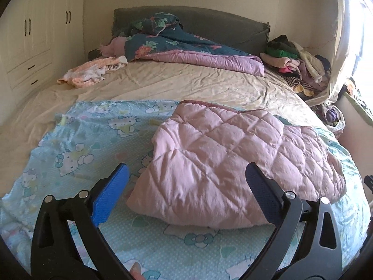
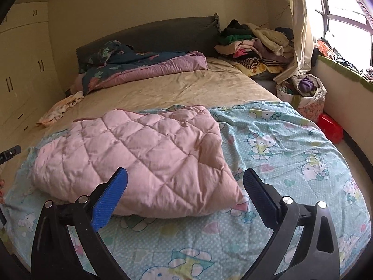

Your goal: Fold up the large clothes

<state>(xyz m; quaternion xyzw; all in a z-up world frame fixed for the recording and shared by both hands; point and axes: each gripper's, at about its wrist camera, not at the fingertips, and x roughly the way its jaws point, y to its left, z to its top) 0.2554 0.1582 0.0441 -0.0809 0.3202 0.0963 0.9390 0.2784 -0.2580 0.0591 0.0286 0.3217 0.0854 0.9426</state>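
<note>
The pink quilted padded garment lies bunched on the pale blue cartoon-cat printed sheet, spread across the near end of the beige-covered bed. Left tongs hang above its near edge, blue pads wide apart, gripping nothing. Right tongs likewise gape empty over it. Beyond, a dark floral duvet sits crumpled by the grey headboard.

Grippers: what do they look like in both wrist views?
Identical pair. Left gripper and right gripper: black plastic scissor-style arms with triangular cut-outs and silver round pivot pins, carrying flat rectangular blue pads with a fine dotted texture. No cables, markings or sleeves in view.
</note>
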